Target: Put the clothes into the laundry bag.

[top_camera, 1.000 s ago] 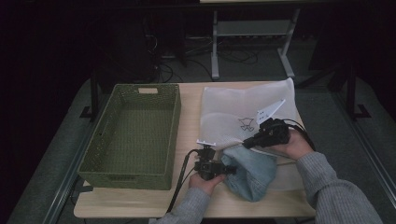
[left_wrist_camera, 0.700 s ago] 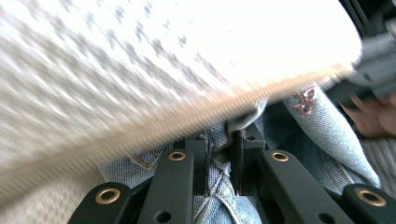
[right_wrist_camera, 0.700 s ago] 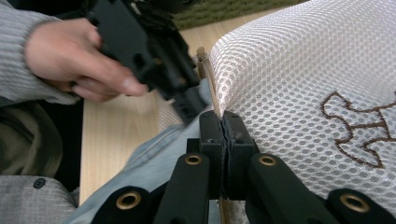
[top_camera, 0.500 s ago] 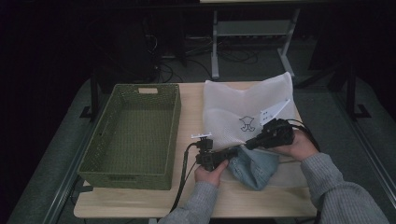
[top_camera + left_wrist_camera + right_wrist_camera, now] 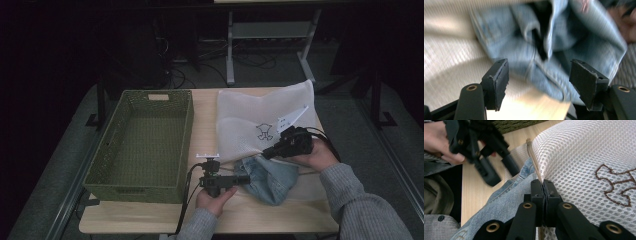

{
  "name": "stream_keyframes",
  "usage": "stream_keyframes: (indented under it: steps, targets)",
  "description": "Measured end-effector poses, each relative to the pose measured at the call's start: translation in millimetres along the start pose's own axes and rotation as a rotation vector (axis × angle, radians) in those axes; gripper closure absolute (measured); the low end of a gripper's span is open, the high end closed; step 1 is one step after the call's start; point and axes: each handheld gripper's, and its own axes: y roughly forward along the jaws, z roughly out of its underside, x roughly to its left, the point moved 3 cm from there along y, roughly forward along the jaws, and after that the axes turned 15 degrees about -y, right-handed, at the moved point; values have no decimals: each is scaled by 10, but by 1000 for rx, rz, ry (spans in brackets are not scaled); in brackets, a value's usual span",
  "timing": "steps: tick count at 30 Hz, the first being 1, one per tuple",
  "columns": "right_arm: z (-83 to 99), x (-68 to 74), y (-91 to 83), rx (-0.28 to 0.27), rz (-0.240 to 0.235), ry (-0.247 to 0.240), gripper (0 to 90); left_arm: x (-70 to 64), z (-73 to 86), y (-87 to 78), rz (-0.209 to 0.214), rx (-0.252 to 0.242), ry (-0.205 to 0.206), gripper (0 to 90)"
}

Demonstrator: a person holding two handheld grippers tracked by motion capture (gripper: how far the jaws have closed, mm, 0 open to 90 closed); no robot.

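Empty green woven plastic basket (image 5: 142,142) at left of wooden counter (image 5: 202,107), white mesh laundry bag (image 5: 255,122) beside it, crumpled light-blue denim garment (image 5: 270,180) between left gripper (image 5: 245,179) and right gripper (image 5: 265,153)
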Motion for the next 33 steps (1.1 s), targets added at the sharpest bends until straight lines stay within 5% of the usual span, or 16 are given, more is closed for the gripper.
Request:
stream_keyframes:
  steps: [7, 9, 11, 19, 21, 27, 33]
  targets:
    - [-14, 2, 30, 5, 1, -1, 879, -10, 98, 272, 26, 89, -34, 359]
    - [-13, 5, 39, 5, -1, -1, 879, -5, 63, 364, 42, 49, -58, 482]
    - [-5, 9, 53, 9, -1, -6, 879, -14, 18, 413, 72, 11, -43, 734]
    - [-39, 71, -99, -18, 17, -20, 880, -348, -230, 302, 181, -173, -4, 848]
    - [-89, 113, -173, -41, 15, -32, 881, -419, -302, 250, 192, -227, 7, 851]
    - [-72, 106, -154, -11, 14, -29, 880, -309, -265, 362, 136, -184, 9, 814]
    - [11, 37, -52, -6, 6, 4, 880, -200, -176, 294, 85, -137, 25, 522]
